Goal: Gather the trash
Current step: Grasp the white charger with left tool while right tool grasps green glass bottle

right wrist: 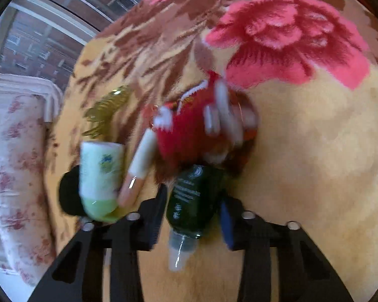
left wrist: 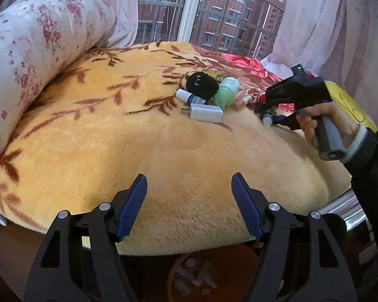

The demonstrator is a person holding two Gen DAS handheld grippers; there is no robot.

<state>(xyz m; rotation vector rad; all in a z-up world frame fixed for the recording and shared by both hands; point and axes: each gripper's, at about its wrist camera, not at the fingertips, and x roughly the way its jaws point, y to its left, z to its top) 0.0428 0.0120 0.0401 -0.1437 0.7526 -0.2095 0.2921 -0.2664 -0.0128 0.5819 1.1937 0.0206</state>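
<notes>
A dark green bottle (right wrist: 189,188) with a clear cap lies on the yellow plush blanket (right wrist: 315,176), and my right gripper (right wrist: 192,201) is shut on it, a pad against each side. Just beyond it lie a red plush item (right wrist: 186,133), a pink tube with a white cap (right wrist: 141,168) and a pale green bottle (right wrist: 100,176). In the left wrist view the right gripper (left wrist: 267,118) is low on the blanket, beside a pile: a black pouch (left wrist: 201,85), the pale green bottle (left wrist: 225,93), a white charger (left wrist: 204,112) and a small white and blue bottle (left wrist: 191,98). My left gripper (left wrist: 189,183) is open and holds nothing, above the bed's near edge.
A brown bin (left wrist: 201,276) with white scraps inside stands on the floor under the bed's edge, below my left gripper. A flowered bolster (left wrist: 37,50) lines the bed's left side. A gold hair clip (right wrist: 108,110) lies behind the pile. Window and curtains at the back.
</notes>
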